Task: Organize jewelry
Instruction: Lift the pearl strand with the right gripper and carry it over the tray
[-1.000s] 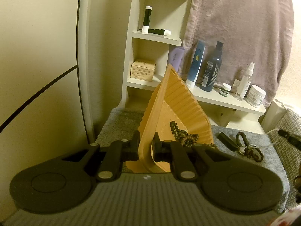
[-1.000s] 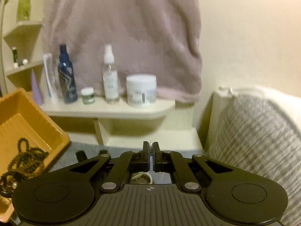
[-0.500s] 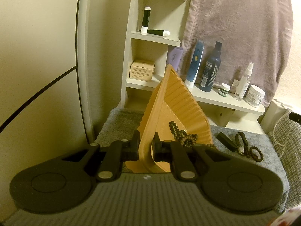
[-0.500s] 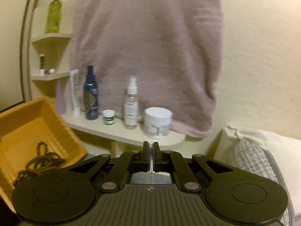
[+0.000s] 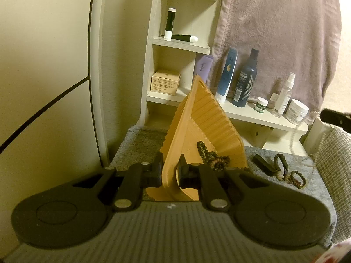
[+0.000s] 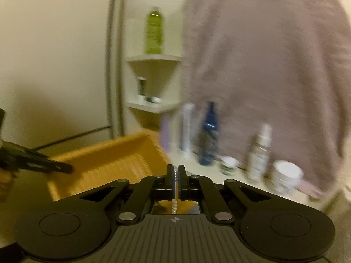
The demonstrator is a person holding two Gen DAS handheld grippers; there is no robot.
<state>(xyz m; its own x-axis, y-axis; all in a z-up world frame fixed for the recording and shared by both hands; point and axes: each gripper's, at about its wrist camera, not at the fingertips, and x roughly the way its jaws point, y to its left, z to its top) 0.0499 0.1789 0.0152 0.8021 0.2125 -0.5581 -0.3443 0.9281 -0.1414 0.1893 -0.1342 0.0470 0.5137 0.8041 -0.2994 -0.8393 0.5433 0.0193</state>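
Observation:
My left gripper (image 5: 170,168) is shut on the near rim of an orange ribbed tray (image 5: 206,118), which it holds tilted up on edge. A strand of dark beads (image 5: 208,155) lies in the tray's low corner. In the right wrist view my right gripper (image 6: 175,173) is shut on a thin white pearl strand (image 6: 174,206) that hangs down below the fingers. It hovers just right of the tray (image 6: 109,160), with the left gripper's finger (image 6: 43,165) at the tray's left. Dark braided bracelets (image 5: 289,173) and a black strip (image 5: 262,163) lie on the grey towel (image 5: 140,144).
A white shelf unit behind the tray carries bottles (image 5: 243,81), a spray bottle (image 5: 284,96), small jars (image 5: 296,111) and a box (image 5: 165,82). A mauve towel (image 5: 274,32) hangs above them. A checked cushion (image 5: 337,153) borders the right side. A wall stands to the left.
The right gripper rose and swung left with the pearl strand, so the orange tray now sits in front of it. The left gripper and the tilted tray kept still.

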